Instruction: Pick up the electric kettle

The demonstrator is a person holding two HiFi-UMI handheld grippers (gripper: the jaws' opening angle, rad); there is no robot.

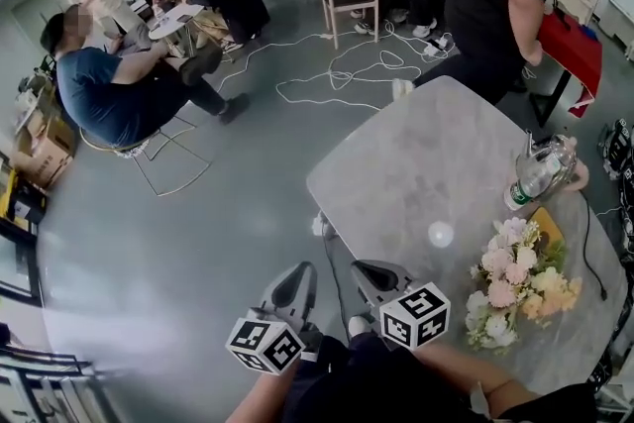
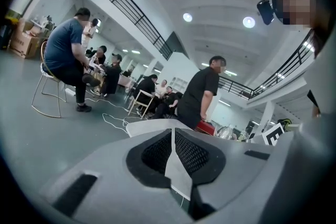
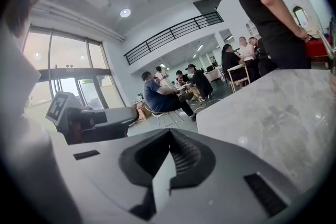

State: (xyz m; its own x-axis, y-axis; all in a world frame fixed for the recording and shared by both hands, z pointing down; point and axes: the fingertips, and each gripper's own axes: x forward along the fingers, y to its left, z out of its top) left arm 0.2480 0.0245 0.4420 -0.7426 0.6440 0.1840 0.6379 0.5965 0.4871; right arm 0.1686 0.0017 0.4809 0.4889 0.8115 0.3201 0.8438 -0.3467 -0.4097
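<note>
Grey marble-patterned counter (image 1: 426, 163) carries the glassy, metal-trimmed electric kettle (image 1: 547, 165) at its far right edge. It stands just beside a green-labelled plastic bottle (image 1: 519, 194), and a pink-and-cream flower bouquet (image 1: 515, 280) lies nearer. Left gripper (image 1: 295, 284) and right gripper (image 1: 374, 278) hang side by side by the counter's near-left edge, well apart from the kettle. Left fingers (image 2: 191, 155) are pressed together on nothing; right fingers (image 3: 186, 157) are likewise clenched and empty.

Step judged: approach, with the grasp not begun. The next move likely calls for carrying one gripper across to the kettle's handle, parting its fingers first and keeping clear of bottle and bouquet. Handle orientation is not clear from here.
</note>
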